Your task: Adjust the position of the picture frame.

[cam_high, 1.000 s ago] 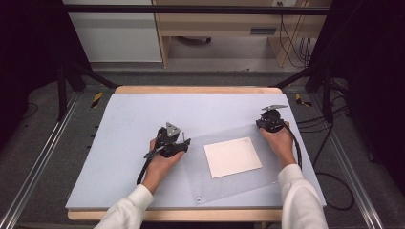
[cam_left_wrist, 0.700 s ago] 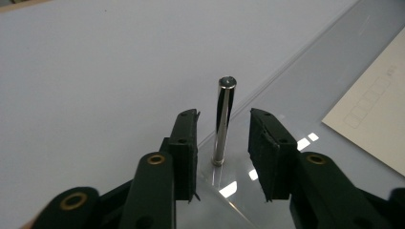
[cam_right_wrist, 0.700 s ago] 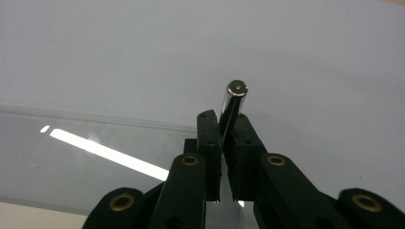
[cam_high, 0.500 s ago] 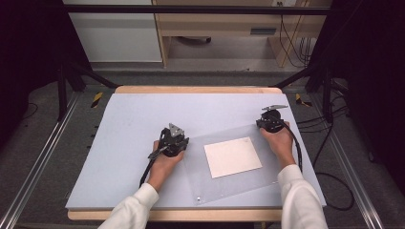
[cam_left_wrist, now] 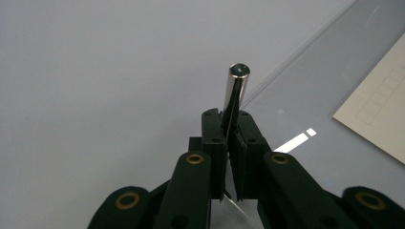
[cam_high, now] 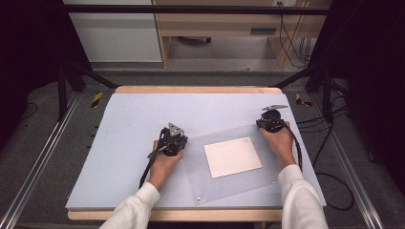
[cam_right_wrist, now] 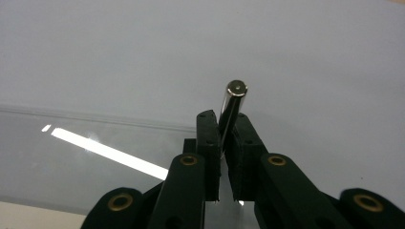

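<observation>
A clear plastic sheet [cam_high: 239, 183] lies on the pale blue table mat [cam_high: 129, 124], with a white paper [cam_high: 232, 156] on or under it. My left gripper [cam_high: 173, 138] sits at the sheet's left edge. In the left gripper view its jaws [cam_left_wrist: 228, 117] are shut on a shiny metal rod [cam_left_wrist: 235, 90] that sticks out past the fingertips, above the sheet's edge [cam_left_wrist: 296, 47]. My right gripper [cam_high: 271, 119] is at the sheet's far right corner. It [cam_right_wrist: 223, 119] is shut on a second metal rod [cam_right_wrist: 232, 102], beside the clear sheet [cam_right_wrist: 71, 157].
The mat lies on a wooden table [cam_high: 191, 89] whose far and left parts are bare. Metal rails [cam_high: 38, 162] run along both sides. Cables [cam_high: 334, 191] trail on the floor at the right. A cabinet and bench [cam_high: 215, 28] stand beyond the table.
My left gripper has shifted slightly right, closer to the clear sheet's left edge. The right gripper has stayed put.
</observation>
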`<state>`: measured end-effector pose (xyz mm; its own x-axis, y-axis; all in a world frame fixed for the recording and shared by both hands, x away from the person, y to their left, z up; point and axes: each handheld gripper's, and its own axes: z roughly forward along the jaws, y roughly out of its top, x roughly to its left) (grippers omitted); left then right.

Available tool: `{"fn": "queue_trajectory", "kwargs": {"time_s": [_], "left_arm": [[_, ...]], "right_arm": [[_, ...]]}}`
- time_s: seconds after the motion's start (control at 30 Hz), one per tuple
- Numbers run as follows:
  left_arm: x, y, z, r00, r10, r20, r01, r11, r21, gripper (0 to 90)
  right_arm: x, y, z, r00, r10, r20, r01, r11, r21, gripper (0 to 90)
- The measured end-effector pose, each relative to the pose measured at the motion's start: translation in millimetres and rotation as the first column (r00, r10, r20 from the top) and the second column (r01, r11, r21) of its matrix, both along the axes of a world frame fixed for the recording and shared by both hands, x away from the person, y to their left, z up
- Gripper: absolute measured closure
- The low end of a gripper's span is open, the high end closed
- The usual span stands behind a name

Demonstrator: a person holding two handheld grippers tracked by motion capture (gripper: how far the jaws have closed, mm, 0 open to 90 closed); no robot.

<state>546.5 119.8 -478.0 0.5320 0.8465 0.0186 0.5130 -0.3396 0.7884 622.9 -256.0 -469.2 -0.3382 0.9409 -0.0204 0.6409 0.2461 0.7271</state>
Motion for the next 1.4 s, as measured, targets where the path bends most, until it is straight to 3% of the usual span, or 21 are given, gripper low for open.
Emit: {"fn": "queue_trajectory", "kwargs": {"time_s": [0.73, 0.83, 0.87, 1.0, 1.3, 1.4], "left_arm": [[3.7, 1.2, 2.0, 0.9997, -0.009, -0.025, 0.009, 0.9997, -0.025, 84.2], [5.3, 1.7, 4.4, 0.9988, -0.023, -0.043, 0.023, 0.9997, -0.008, 84.6], [5.7, 1.9, 4.4, 0.9988, -0.023, -0.044, 0.022, 0.9995, -0.022, 84.6], [4.5, 3.4, 9.4, 0.998, -0.029, -0.056, 0.029, 0.9996, 0.0, 84.8], [1.5, 7.2, 25.5, 0.9977, -0.052, -0.045, 0.052, 0.9985, 0.016, 84.6], [-0.3, 9.7, 32.8, 0.9978, -0.056, -0.037, 0.057, 0.9981, 0.023, 84.3]], "right_arm": [[2.4, 1.9, -0.3, 0.9999, -0.012, -0.009, 0.012, 1.0, -0.001, 85.4], [1.4, 3.6, 3.4, 0.9992, -0.019, -0.036, 0.019, 1.0, -0.007, 85.6], [1.0, 3.3, 4.2, 0.999, -0.014, -0.043, 0.013, 1.0, -0.007, 85.6], [-1.8, 2.8, 8.3, 0.9989, -0.003, -0.047, 0.002, 1.0, -0.018, 85.7], [-7.1, 7.0, 25.9, 0.9971, 0.002, -0.076, -0.005, 0.999, -0.041, 85.7], [-8.6, 11.8, 39.5, 0.9976, 0.001, -0.069, -0.005, 0.999, -0.051, 85.7]]}}
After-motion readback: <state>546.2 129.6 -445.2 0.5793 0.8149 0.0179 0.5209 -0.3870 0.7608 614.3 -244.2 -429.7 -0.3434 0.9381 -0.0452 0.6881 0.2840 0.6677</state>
